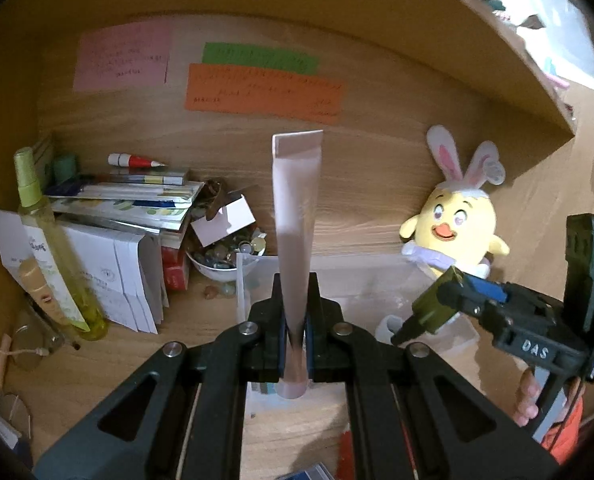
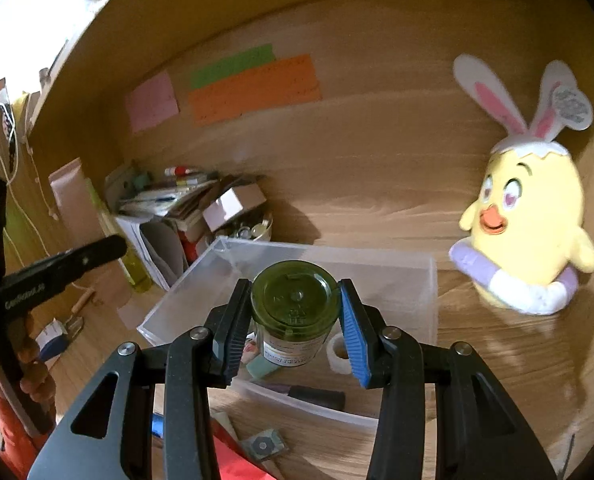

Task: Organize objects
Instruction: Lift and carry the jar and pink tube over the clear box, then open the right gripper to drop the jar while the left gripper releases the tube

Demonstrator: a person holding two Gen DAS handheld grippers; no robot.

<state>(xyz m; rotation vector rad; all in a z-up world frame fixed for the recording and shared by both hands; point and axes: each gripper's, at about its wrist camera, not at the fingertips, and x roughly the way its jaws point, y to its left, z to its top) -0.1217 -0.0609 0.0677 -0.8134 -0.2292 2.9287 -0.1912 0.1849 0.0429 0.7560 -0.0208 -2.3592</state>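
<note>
Here, the left gripper is clamped on a pale tube, its two black fingers pressed flat against the tube's lower part just above the round cap; the tube stands upright, its crimped flat end uppermost, in front of the wooden back wall. The right gripper is closed on a green jar, one pad on each side of the lid, the blue-faced finger on the right; the jar's labelled body points away beneath the lid. Both held things hang above a clear plastic box that rests on the wooden desk. Inside the box lie a white tape roll and a dark marker near the front wall. Behind the box, to the left, stand a stack of books and papers, a white bowl of small stones and a yellow-green spray bottle. A yellow chick plush with rabbit ears leans against the back wall to the right of the box. Pink, green and orange notes are stuck on the back wall above. A hand in an orange sleeve shows below the right gripper's handle in the left wrist view.
</note>
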